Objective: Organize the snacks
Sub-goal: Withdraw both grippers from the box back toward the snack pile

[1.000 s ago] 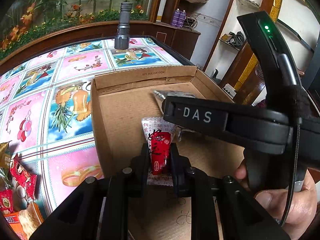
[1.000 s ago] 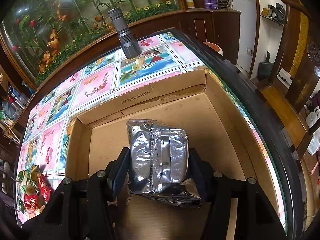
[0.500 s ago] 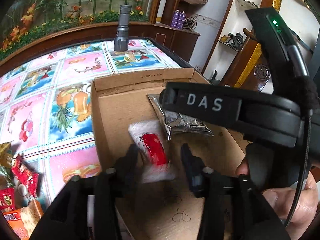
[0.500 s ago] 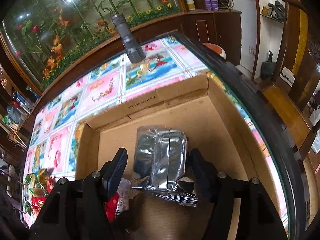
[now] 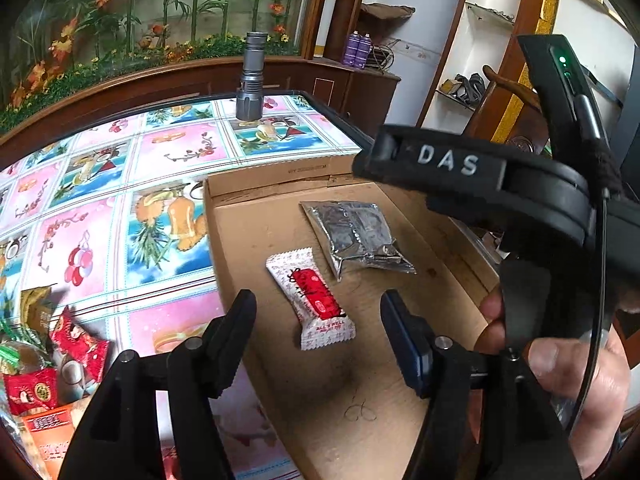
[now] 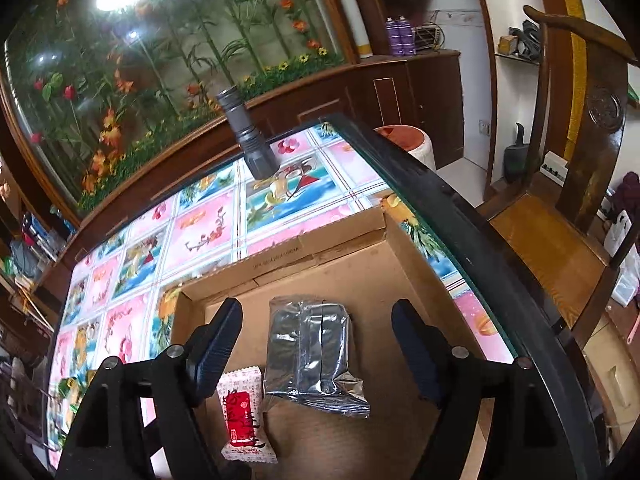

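Snacks lay loose in the cardboard box [image 5: 256, 236]: a red-and-white packet [image 5: 314, 298] beside a silver pouch [image 6: 310, 354]; both grippers, left [image 5: 318, 308] and right [image 6: 316, 320], hung spread, gripping nothing.

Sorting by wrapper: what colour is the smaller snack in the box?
White with a red label; left wrist view.

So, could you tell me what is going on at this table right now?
A person is sorting snacks into a cardboard box with a handheld gripper in each hand. Both the left gripper and the right gripper are open above the box and hold nothing. A red-and-white candy and a silver foil packet lie on the box floor. More wrapped snacks wait on the tablecloth to the left.
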`<state>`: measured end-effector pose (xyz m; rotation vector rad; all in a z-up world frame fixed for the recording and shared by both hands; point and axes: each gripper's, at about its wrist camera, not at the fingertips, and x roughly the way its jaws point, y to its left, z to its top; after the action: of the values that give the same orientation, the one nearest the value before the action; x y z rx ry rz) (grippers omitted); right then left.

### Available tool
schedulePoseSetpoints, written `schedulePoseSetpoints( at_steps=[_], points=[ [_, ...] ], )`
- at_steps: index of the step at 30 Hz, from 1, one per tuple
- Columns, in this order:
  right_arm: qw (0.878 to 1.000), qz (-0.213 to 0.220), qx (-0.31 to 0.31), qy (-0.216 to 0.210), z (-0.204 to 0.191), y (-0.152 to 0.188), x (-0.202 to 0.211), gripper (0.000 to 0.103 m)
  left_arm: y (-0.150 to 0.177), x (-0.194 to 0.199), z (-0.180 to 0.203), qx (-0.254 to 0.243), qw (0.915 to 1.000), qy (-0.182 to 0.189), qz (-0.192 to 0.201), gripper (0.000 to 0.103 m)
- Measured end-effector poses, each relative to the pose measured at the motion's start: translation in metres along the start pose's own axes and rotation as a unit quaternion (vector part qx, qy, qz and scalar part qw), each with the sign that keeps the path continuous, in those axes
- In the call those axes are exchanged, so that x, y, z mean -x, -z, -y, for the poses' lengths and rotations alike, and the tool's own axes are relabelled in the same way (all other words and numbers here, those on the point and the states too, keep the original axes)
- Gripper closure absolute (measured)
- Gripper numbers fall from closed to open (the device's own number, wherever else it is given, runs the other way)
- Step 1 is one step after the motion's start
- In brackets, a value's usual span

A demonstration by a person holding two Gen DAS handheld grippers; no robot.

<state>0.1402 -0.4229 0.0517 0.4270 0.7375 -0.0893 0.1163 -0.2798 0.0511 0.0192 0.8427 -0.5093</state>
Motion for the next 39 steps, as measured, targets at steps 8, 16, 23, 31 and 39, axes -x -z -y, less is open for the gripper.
schedulePoseSetpoints(
  at_steps=[8, 16, 23, 31, 39],
  points=[
    [1.0, -0.005, -0.011, -0.012, 0.003, 0.0, -0.003, 0.022, 0.008, 0.013, -0.006, -0.007, 0.9999, -0.01, -0.003, 0.039],
    [0.999, 0.005, 0.011, -0.033, -0.011, 0.004, 0.003, 0.022, 0.028, 0.052, -0.025, 0.009, 0.9999, 0.0, 0.011, 0.039],
    [0.997, 0.006, 0.06, -0.053, -0.038, 0.015, 0.005, 0.022, 0.058, 0.093, -0.049, 0.018, 0.9992, -0.01, 0.033, 0.035],
    [0.986, 0.029, 0.139, -0.082, -0.079, 0.034, 0.02, 0.022, 0.097, 0.147, -0.083, 0.01, 0.9969, -0.044, 0.064, 0.034],
    [0.98, 0.041, 0.172, -0.086, -0.09, 0.042, 0.022, 0.022, 0.125, 0.175, -0.118, 0.011, 0.9937, -0.09, 0.066, 0.032]
  ],
)
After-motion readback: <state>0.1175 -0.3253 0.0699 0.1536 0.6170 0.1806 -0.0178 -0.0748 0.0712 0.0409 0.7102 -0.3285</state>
